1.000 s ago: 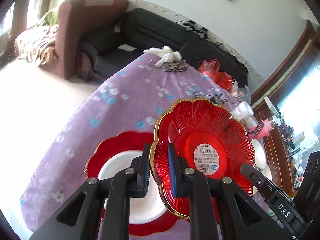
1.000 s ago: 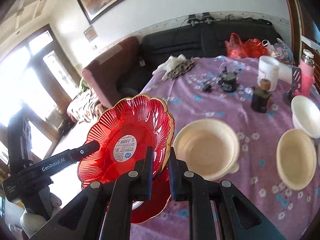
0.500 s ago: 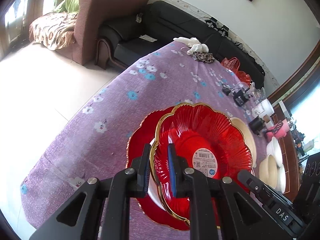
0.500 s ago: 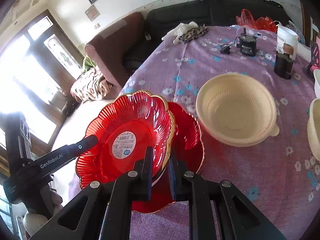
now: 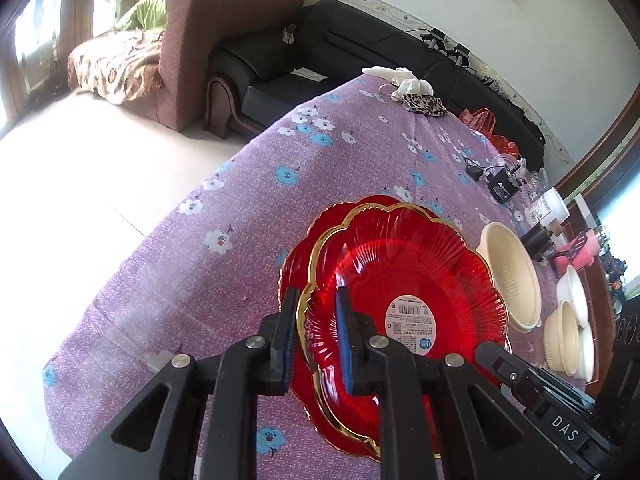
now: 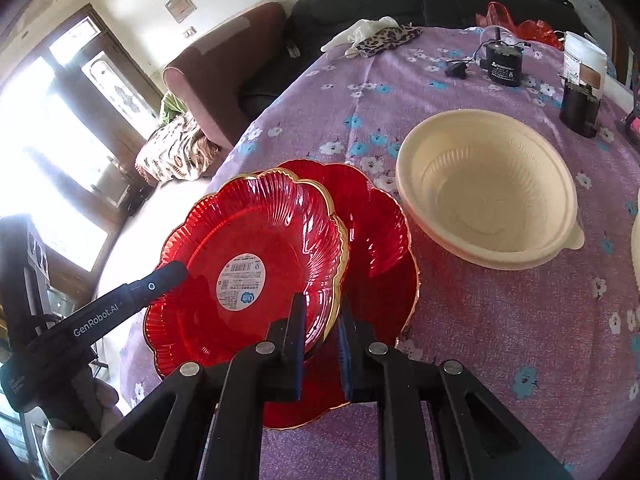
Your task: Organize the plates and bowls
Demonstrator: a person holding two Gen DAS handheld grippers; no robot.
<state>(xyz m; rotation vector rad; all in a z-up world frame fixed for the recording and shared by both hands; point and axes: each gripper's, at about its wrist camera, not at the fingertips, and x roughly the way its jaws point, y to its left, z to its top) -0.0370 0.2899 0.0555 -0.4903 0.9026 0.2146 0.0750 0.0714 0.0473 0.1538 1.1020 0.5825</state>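
A red ribbed plate [image 5: 408,280] with a gold scalloped rim and a barcode sticker is held at two sides. My left gripper [image 5: 316,336] is shut on its near-left rim. My right gripper [image 6: 322,332] is shut on the opposite rim [image 6: 334,280]. The plate [image 6: 256,240] hangs slightly tilted, low over a second red plate [image 6: 380,232] that lies on the purple flowered tablecloth [image 5: 248,216]. That lower plate [image 5: 296,248] shows only as a crescent at the left. I cannot tell whether the two plates touch. A cream bowl [image 6: 488,188] stands just to the right of them.
More cream and white bowls [image 5: 568,332] are stacked at the far right. Behind the cream bowl [image 5: 512,276] stand a black adapter [image 6: 502,64], a dark jar [image 6: 578,108] and a white container [image 6: 584,60]. Cloths [image 5: 412,88] lie at the far edge. The table edge [image 5: 132,240] drops off to the left.
Both grippers have come down with the ribbed plate. It now sits low over the lower red plate and hides that plate's white centre. The grips are unchanged.
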